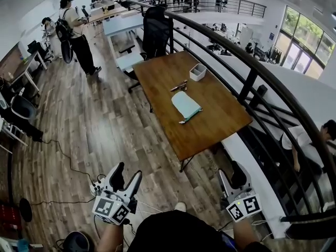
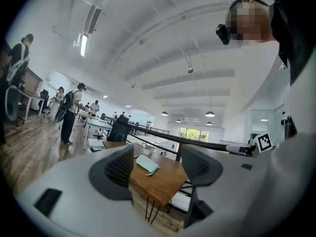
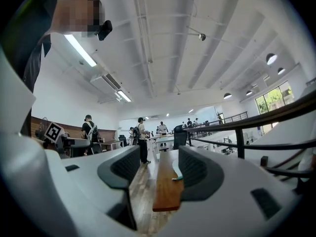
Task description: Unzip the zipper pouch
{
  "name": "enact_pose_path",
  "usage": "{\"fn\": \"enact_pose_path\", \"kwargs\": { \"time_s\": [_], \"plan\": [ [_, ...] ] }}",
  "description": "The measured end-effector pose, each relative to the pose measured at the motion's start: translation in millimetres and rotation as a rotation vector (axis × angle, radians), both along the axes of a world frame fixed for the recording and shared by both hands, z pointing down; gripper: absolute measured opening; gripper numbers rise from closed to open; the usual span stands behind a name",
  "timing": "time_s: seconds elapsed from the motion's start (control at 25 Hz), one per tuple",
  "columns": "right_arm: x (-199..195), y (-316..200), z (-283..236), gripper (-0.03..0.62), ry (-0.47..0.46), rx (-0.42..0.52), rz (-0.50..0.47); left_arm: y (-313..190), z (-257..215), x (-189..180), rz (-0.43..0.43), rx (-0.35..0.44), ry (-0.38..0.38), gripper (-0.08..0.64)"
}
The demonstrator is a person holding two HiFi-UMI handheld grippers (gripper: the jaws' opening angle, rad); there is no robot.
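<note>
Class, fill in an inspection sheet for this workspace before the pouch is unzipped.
Surface: wooden table beside the railing.
Job's things: pouch flat on the table, untouched; zipper too small to tell.
Clutter: white tray and a dark tool beyond the pouch.
Grippers: left hand-held gripper and right hand-held gripper open, empty, short of the table.
Cables: cable on the floor, left.
Surroundings: chair, people at desks.
</note>
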State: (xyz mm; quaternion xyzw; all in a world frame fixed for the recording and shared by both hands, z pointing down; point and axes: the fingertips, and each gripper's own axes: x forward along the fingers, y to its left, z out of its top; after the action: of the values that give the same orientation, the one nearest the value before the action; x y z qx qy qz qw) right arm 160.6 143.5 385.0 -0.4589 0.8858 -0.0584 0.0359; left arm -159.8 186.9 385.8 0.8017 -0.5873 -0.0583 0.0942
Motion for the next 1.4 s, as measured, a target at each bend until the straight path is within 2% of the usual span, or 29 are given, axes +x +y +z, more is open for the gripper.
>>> {"fn": "enact_pose_path", "kwargs": {
  "time_s": [0.24, 0.44, 0.72, 1.08, 1.4],
  "plan": [
    [29.7, -25.0, 10.8, 0.224, 0.015, -0.038, -0.013, -29.5, 11.3, 29.5, -0.011, -0.023, 0.013, 0.293],
    [41.2, -44.8, 14.6, 0.221, 0.009, -0.042, 0.007, -51.3, 13.3, 39.0, 0.012, -0.028, -0.020, 0.293],
    [30.3, -84.7, 27.9, 0.221, 0.019, -0.026, 0.028, -101.3, 37.6, 32.8, 0.057, -0.042, -0.007, 0.293],
    [17.2, -159.1, -1.1, 0.219, 0.053, 0.012, 0.091, -203.2, 21.3, 24.1, 0.133, -0.004, 0.011, 0.293],
    [-10.7, -223.5, -5.1, 0.210, 0.050, 0.001, 0.099, -273.7, 28.4, 15.2, 0.208, -0.025, -0.001, 0.293]
  ]
}}
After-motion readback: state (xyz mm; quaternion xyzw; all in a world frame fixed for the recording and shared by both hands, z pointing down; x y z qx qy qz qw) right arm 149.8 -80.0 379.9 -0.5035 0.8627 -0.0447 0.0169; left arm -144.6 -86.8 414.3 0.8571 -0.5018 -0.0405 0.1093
